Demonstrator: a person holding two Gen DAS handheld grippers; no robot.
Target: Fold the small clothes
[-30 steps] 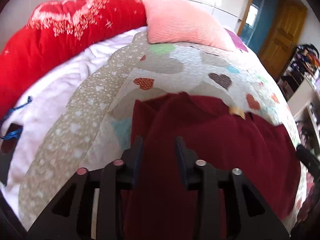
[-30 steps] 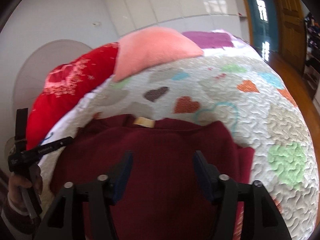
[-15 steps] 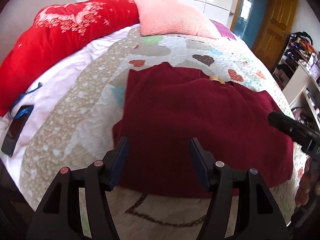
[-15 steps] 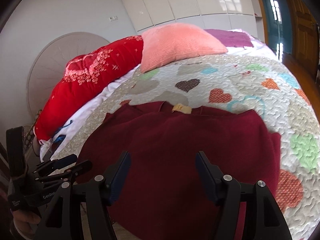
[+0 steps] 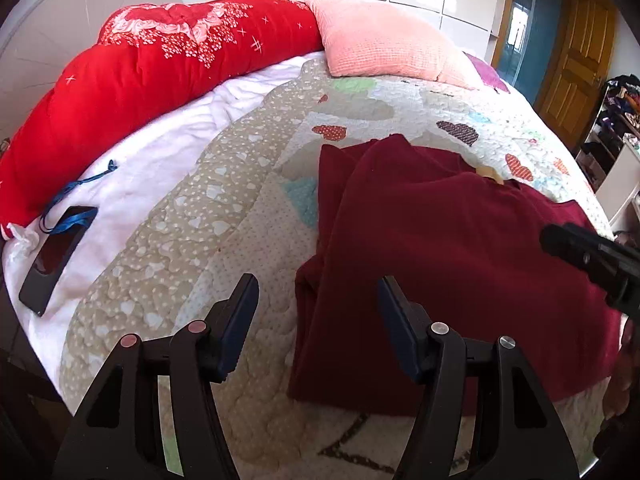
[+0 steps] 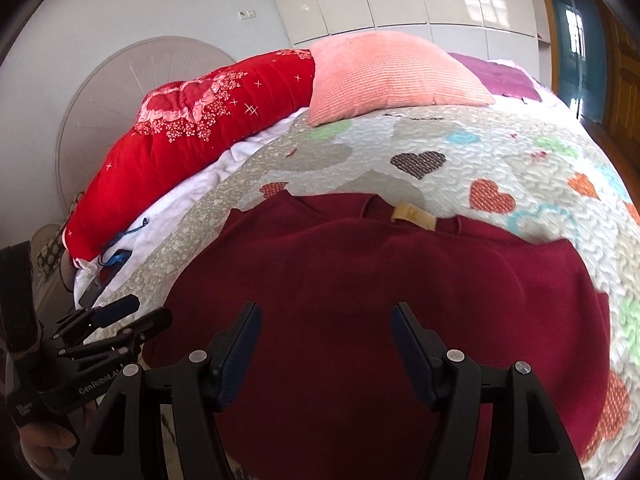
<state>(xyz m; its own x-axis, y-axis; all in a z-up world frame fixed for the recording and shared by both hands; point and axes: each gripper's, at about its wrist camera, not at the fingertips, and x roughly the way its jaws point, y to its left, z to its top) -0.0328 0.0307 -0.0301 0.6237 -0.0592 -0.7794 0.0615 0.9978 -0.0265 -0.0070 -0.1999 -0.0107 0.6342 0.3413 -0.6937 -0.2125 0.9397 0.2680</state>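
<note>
Although the dark red sweater (image 5: 460, 264) already lies with its left side turned in over the body, the folding looks only partly done — a first fold is made, and the right side and the crosswise folds seem yet to come, as far as these views allow a judgement.

It rests on the heart-patterned quilt (image 5: 248, 216) of the bed, filling the lower centre and right of the left wrist view and the whole lower middle of the right wrist view (image 6: 380, 280). Its folded left edge runs as a long straight ridge from the upper middle of the left view down toward the bottom, with a second layer showing just beside it. A pale neck label (image 6: 414, 216) peeks out at the collar, toward the top of the garment. The knit looks thick, soft and matte, lying fairly flat with a few shallow rolls near the collar.

The left claw (image 5: 318, 320) has just been opening; its jaws now stand apart with nothing clamped, hovering over the garment's near left corner, where quilt and folded edge both show in the gap. The right claw (image 6: 326, 344) is likewise spread and empty, poised above the middle of the sweater.

Farther up the bed lie a red embroidered quilt roll (image 5: 140, 80), a pink pillow (image 5: 384, 40), and at the left edge a dark phone (image 5: 56, 256) with a blue cord on the white sheet.
</note>
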